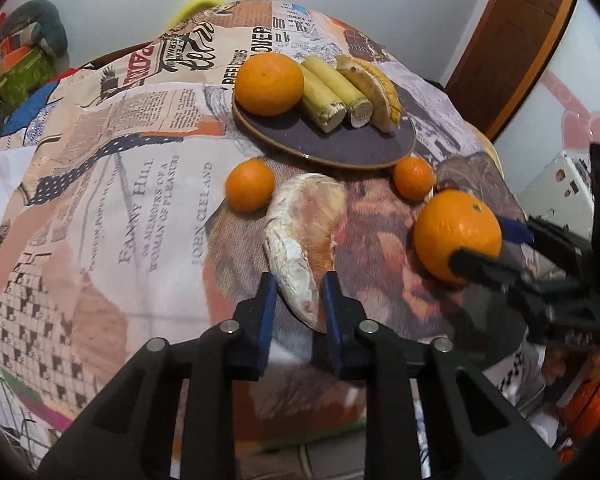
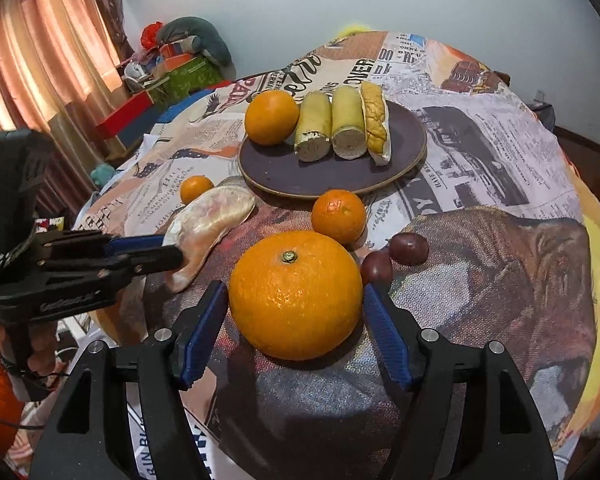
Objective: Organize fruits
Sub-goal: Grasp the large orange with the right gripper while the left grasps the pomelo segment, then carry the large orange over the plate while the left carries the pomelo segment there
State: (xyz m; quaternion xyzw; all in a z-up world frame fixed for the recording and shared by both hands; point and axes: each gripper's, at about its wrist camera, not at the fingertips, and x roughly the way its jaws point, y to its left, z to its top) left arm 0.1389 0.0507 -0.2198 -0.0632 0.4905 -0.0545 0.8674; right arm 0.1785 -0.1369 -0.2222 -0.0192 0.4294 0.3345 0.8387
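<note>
The right wrist view shows two dark grapes [image 2: 394, 258] on the cloth-covered table [image 2: 500, 184], just behind and right of the large orange [image 2: 296, 316]; the left wrist view shows only a sliver of one. The right wrist view also shows a curtain [image 2: 40, 60] and stacked boxes [image 2: 172, 76] beyond the table's far left edge. The left wrist view shows a wooden door [image 1: 512, 40].

The left gripper [image 1: 300, 294] straddles the near tip of the pomelo segment [image 1: 304, 240]. Its jaws are narrowly spread; whether the blue pads [image 1: 267, 312] press the segment cannot be told. The right gripper [image 2: 296, 316] is spread wide around the large orange, which rests on the table near the front edge; the pads sit just beside its sides, with contact not confirmed.

Each gripper reaches in low from the near edge, fingers pointing toward the dark plate [image 2: 284, 176]. The plate holds an orange [image 2: 271, 117], two banana pieces [image 2: 330, 126] and a yellow slice [image 2: 375, 122]. Two small oranges [image 1: 250, 185] lie near the plate's front rim.
</note>
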